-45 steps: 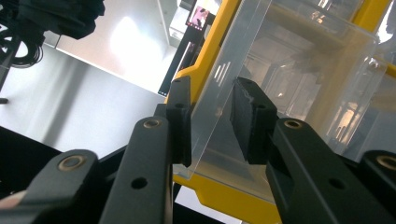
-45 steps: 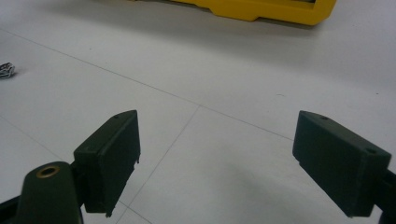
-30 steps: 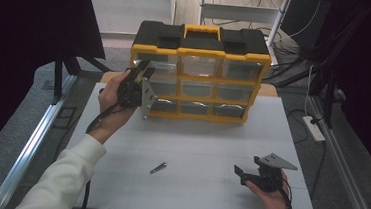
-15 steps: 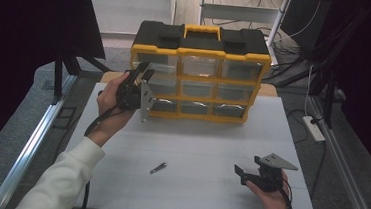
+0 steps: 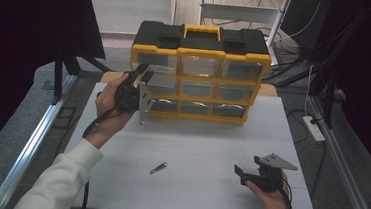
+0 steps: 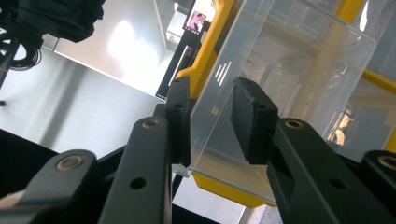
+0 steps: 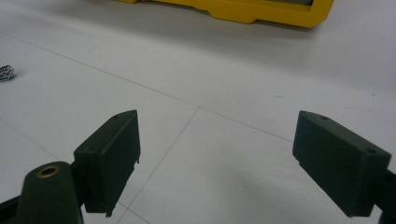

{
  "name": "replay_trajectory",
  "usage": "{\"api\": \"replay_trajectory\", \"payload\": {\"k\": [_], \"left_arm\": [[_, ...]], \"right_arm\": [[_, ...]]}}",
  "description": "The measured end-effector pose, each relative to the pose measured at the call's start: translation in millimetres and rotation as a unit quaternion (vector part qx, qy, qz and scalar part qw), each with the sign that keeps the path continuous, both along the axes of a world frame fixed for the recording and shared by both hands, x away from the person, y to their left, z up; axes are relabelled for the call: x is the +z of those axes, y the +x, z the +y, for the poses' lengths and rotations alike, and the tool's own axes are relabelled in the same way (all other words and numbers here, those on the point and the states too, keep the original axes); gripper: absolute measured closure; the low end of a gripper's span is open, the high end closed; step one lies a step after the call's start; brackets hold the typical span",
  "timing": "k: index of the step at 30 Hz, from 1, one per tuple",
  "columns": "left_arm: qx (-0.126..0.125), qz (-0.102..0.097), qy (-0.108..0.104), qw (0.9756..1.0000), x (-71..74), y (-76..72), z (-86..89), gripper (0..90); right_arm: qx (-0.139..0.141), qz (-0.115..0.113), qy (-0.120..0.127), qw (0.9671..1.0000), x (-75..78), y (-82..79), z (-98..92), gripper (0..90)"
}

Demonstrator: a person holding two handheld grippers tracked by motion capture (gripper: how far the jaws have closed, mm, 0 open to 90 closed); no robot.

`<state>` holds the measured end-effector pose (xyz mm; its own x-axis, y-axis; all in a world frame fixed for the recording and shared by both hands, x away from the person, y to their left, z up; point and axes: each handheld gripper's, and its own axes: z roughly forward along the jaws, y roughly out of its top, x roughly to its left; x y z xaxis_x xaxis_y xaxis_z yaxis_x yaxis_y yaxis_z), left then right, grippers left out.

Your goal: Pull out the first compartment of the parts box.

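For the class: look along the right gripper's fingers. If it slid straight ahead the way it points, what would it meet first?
Probably nothing soon: the right gripper points across bare white table. Farther on lies the yellow base of the drawer organizer, likely first, though depth is hard to judge.

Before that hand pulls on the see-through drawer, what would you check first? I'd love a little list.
1. Left claw straddles the clear plastic drawer's front wall: ok.
2. Pads pressing firmly on that wall: cannot tell.
3. Drawer already partly out of the yellow and black organiser cabinet: ok.
4. Right claw open and resting low over the white table, away from the drawer's path: ok.
5. Small metal screw lying well clear of the cabinet: ok.
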<state>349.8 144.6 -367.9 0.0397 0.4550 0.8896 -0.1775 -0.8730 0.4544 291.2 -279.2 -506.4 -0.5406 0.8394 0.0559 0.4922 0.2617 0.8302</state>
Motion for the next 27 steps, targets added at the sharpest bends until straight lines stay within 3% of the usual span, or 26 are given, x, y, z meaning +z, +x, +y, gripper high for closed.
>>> {"api": "replay_trajectory", "payload": {"k": [27], "left_arm": [[-0.009,-0.002,-0.001,1.0,-2.2,-13.4,1.8,68.6]], "right_arm": [[0.0,-0.001,-0.001,1.0,0.1,-0.2,-0.1,15.8]]}}
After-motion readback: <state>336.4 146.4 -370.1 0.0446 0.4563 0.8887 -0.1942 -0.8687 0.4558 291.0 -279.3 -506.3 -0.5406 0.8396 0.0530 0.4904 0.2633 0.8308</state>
